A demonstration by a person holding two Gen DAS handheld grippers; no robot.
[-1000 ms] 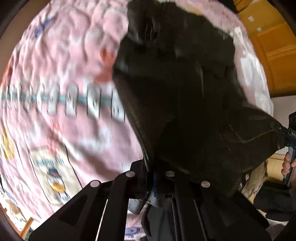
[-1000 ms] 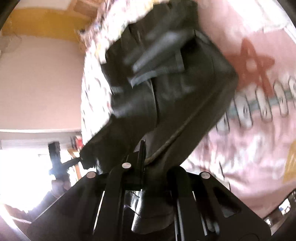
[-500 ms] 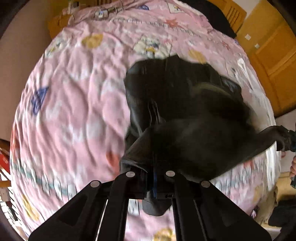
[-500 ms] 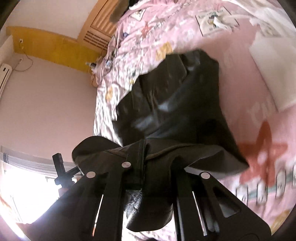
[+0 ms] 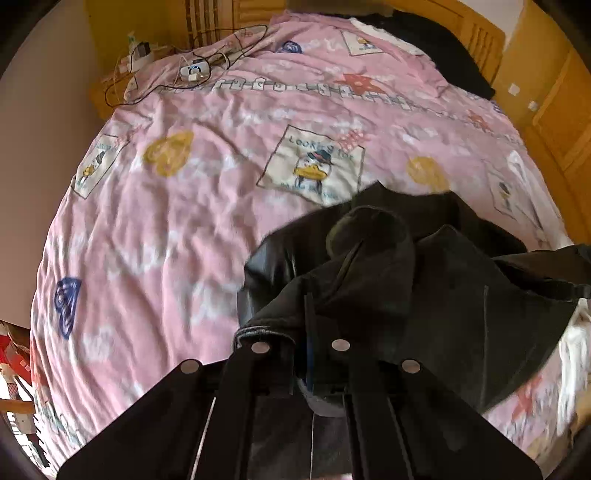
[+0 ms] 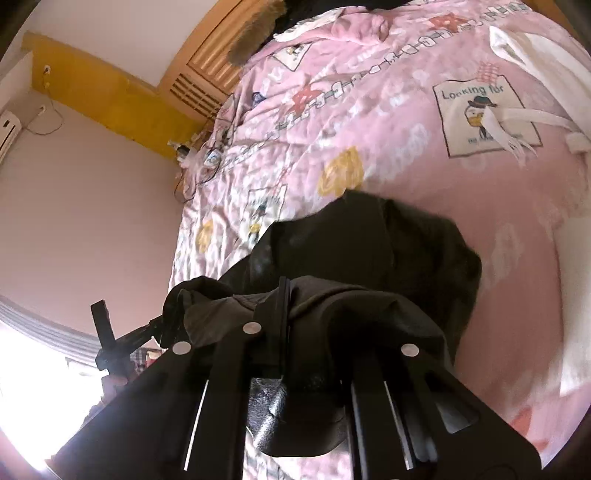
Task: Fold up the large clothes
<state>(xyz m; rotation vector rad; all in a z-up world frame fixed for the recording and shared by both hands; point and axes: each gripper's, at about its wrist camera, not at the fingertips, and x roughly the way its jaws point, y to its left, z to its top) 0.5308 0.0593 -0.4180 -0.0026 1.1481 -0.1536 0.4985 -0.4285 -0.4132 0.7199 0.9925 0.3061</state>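
Observation:
A large black, leather-like garment lies bunched on the pink patterned bedspread, its near edge lifted. My left gripper is shut on the hem at that edge's left corner. In the right wrist view the same garment drapes over my right gripper, which is shut on another part of the edge. The left gripper shows there at the far left, with the fabric stretched between the two. Folds of cloth hide both sets of fingertips.
Cables and a charger lie at the bed's far left corner. Dark clothes sit by the wooden headboard. A white garment lies on the bedspread to the right. A wall flanks the bed.
Both grippers have swept across the bed with the black garment's edge. The garment filled the views before; now it sits low in them, doubled over itself, with much more bedspread showing.

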